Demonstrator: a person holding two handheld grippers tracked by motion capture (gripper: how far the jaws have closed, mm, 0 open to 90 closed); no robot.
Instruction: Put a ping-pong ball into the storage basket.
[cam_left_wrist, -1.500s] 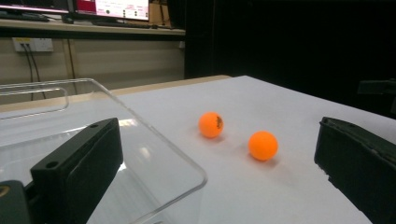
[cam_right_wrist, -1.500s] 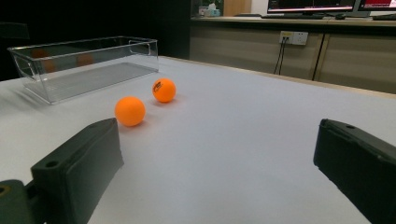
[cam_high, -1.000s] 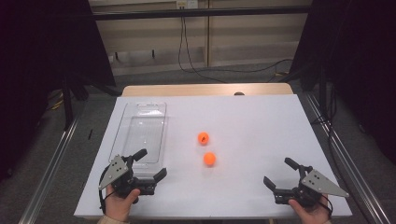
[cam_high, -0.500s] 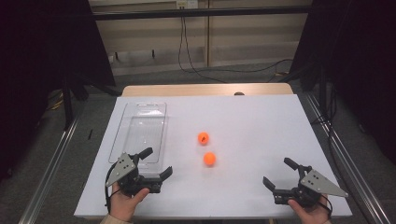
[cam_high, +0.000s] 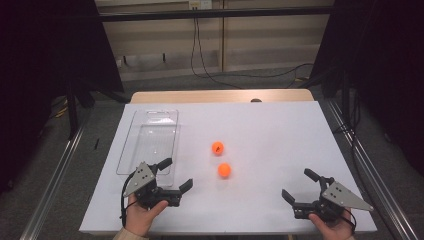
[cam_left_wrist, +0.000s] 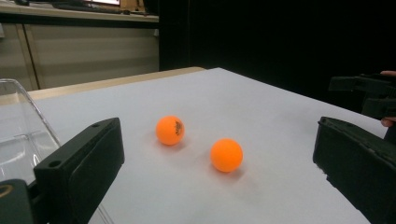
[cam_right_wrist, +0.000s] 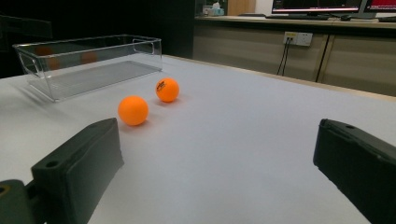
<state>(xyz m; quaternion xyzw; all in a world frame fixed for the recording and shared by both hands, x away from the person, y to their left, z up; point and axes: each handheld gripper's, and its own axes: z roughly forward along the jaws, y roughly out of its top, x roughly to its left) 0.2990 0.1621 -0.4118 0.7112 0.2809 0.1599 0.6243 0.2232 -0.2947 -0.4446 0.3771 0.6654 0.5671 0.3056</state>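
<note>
On the white table, near edge: two hand-held grippers, one at each near corner.

Left gripper: black two-jaw tool with grey three-cornered plate, held in the person's left hand; near left of the table, just beside the near end of the tray; jaws spread wide, nothing between them; pointed right and slightly far, towards the balls.

Right gripper: black two-jaw tool with grey plate, held in the person's right hand; near right of the table, well apart from the balls; jaws spread wide, nothing between them.

Plain orange ball: small, round, smooth; on the table near its middle, the nearer of the two; between the grippers but touched by neither; seen also in the left gripper view and the right gripper view.

Printed orange ball: small, round, with a dark mark; just beyond the plain one, close but apart; also in the left gripper view and the right gripper view.

Clear plastic tray: long, rectangular, straight-walled; left side of the table, lengthwise from near to far; left of both balls; its bottom bare in the high view.

Table surround: wooden strip along the far edge; cables on the floor beyond.
</note>
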